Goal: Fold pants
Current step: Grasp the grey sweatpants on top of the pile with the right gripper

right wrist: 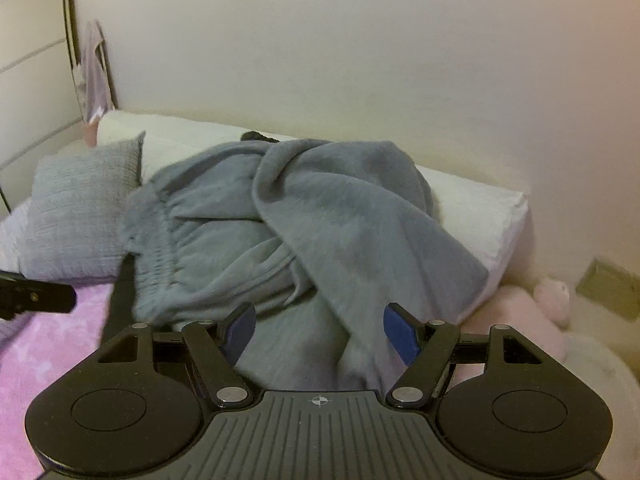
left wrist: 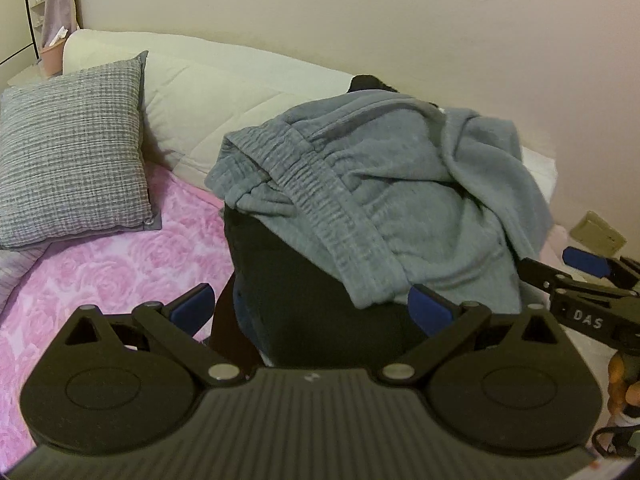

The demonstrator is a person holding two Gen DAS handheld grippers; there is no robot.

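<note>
Two tongs hang spread wide and empty over the bed. From the left: a grey checked pillow [left wrist: 72,152], the pink rose-print bedspread [left wrist: 120,256], then the grey sweatpants [left wrist: 360,192] crumpled atop a dark garment [left wrist: 304,304]. The left tongs [left wrist: 316,308] should probably pinch the ribbed waistband [left wrist: 320,200], the right tongs [right wrist: 320,330] a leg, then lift and spread flat.

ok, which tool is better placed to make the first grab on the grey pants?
Right, probably. The right tool is open with grey pants fabric already between its fingers. The left tool, also open, faces the dark garment beneath, with the waistband further ahead.
</note>
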